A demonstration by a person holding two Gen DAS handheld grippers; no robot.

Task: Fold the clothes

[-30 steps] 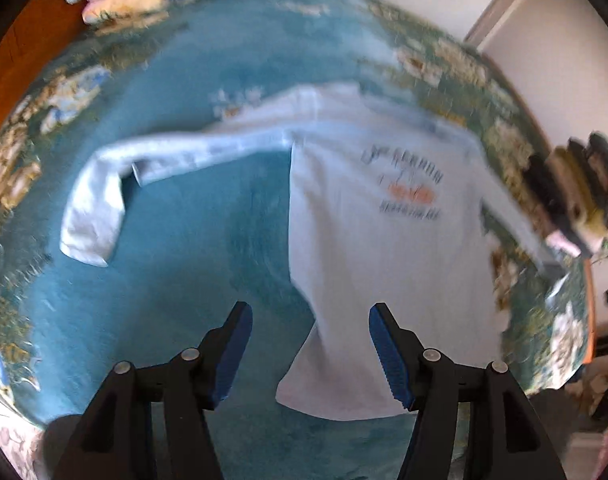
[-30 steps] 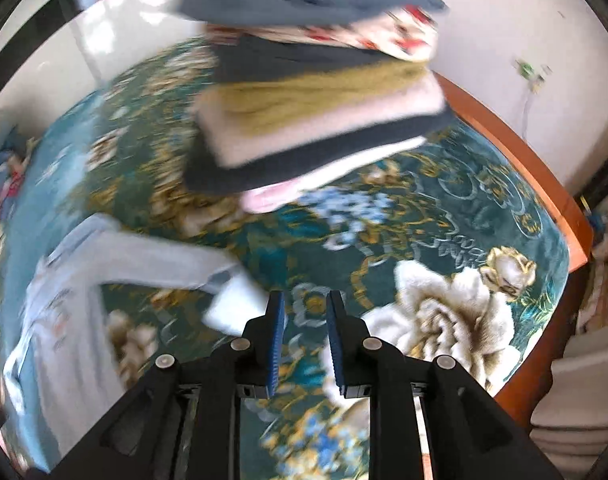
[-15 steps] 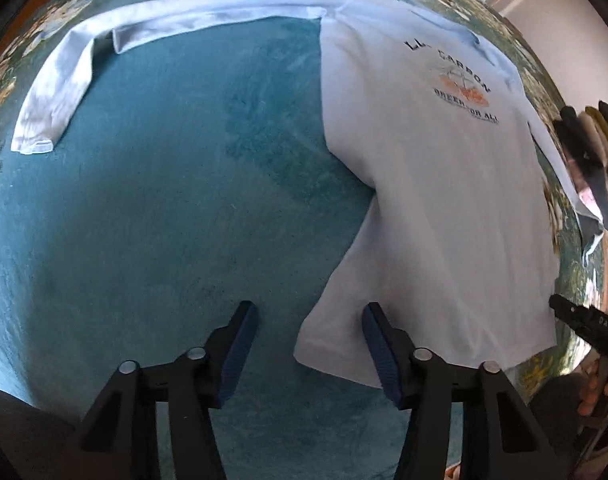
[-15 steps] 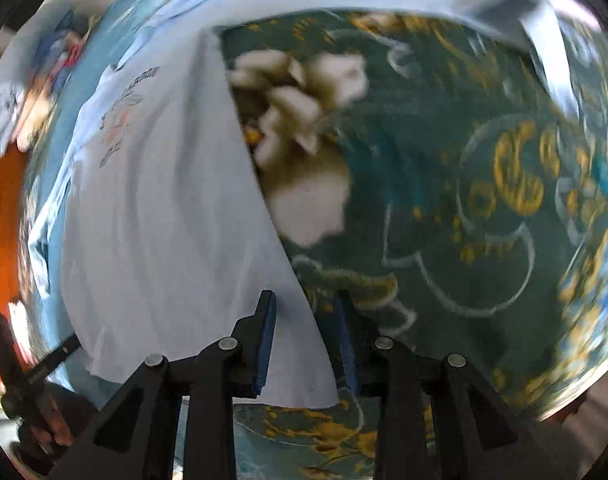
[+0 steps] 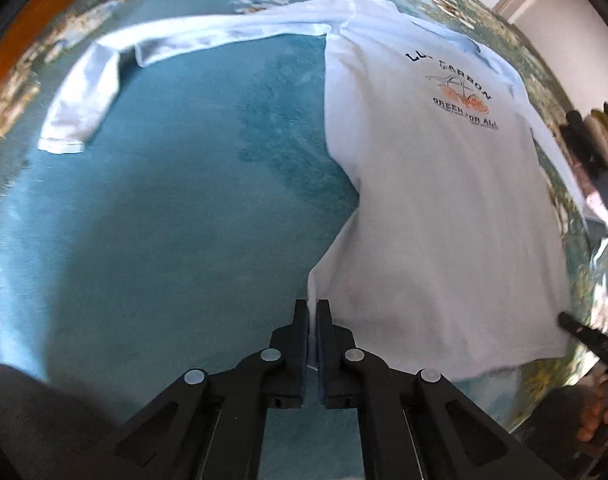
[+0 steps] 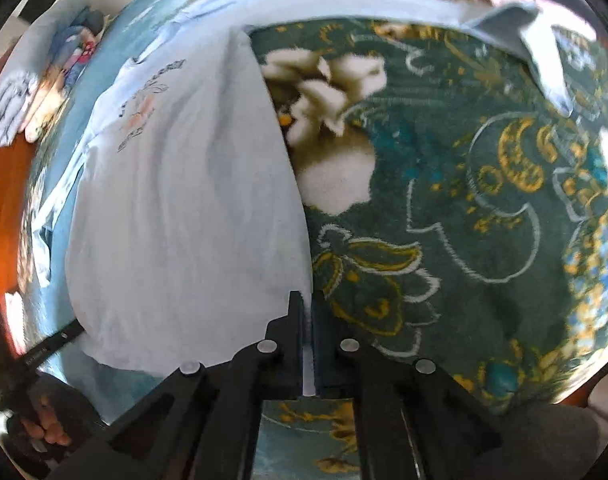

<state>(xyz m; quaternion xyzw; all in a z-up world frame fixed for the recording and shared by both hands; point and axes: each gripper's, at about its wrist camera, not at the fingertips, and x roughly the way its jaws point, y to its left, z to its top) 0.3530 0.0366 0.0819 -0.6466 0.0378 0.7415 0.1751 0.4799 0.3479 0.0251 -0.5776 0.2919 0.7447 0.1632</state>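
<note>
A white long-sleeved shirt (image 5: 431,200) with a printed chest logo (image 5: 457,94) lies flat on a teal floral blanket (image 5: 164,220), front up, sleeves spread. My left gripper (image 5: 312,308) is shut on the hem's left corner, with white cloth pinched between its fingers. In the right wrist view the same shirt (image 6: 184,208) stretches away to the upper left, and my right gripper (image 6: 307,300) is shut on the hem's right corner. The left sleeve (image 5: 116,80) reaches far left with its cuff bent down. The right sleeve (image 6: 383,0) runs across the top, its cuff (image 6: 543,60) folded.
A stack of folded clothes (image 5: 599,156) sits at the blanket's right side. Another pile of clothes (image 6: 36,92) lies at the far left. An orange wooden edge (image 5: 32,28) borders the blanket. A hand (image 6: 50,428) holds the other gripper's handle.
Both grippers came down to the shirt's hem and shut on its two bottom corners; half a second ago the left stood open and the right was nearly shut just above the cloth.
</note>
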